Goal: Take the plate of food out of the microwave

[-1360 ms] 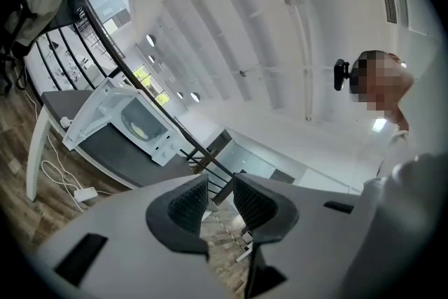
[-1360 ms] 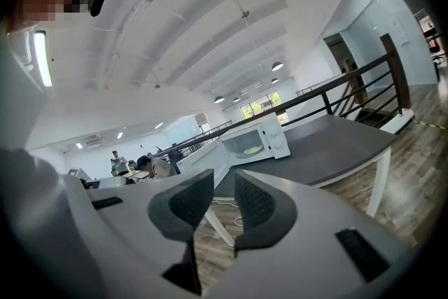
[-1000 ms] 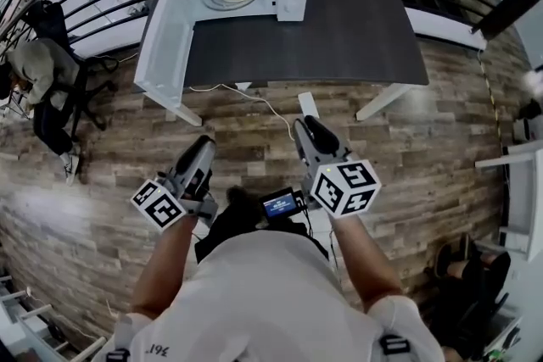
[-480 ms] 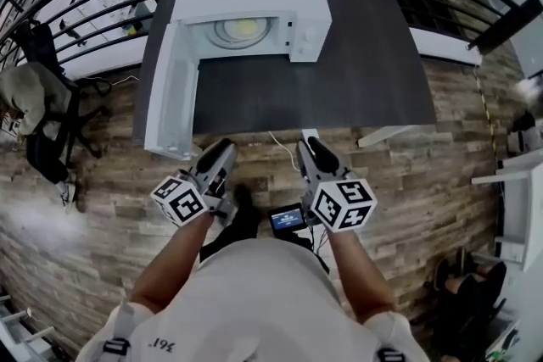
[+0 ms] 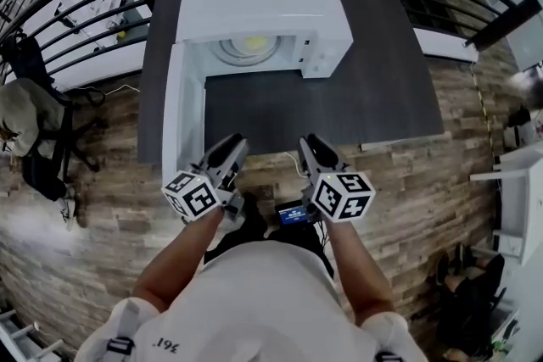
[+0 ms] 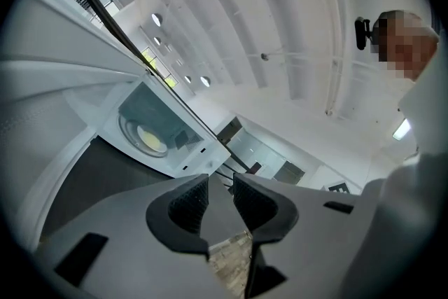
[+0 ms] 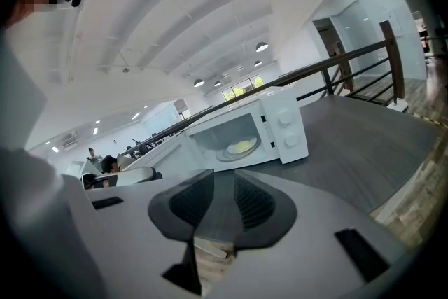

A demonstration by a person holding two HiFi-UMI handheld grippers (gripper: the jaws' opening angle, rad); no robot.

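1. Ahead of both grippers, the microwave [image 5: 254, 4] is white; the plate [image 5: 231, 52] inside it is pale, with yellow food [image 5: 254, 41] on it.
2. The table [image 5: 382, 72] is dark grey.
3. Under the grippers, the floor [image 5: 441, 182] is brown-grey wood planks.
4. The left gripper [image 5: 232, 142] and right gripper [image 5: 309, 140] are grey, with black ribbed pads [image 7: 187, 203] and black-and-white marker cubes [image 5: 342, 195].

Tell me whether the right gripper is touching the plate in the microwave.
Apart. The head view shows the right gripper at the table edge, with bare dark surface between it and the plate inside the microwave.
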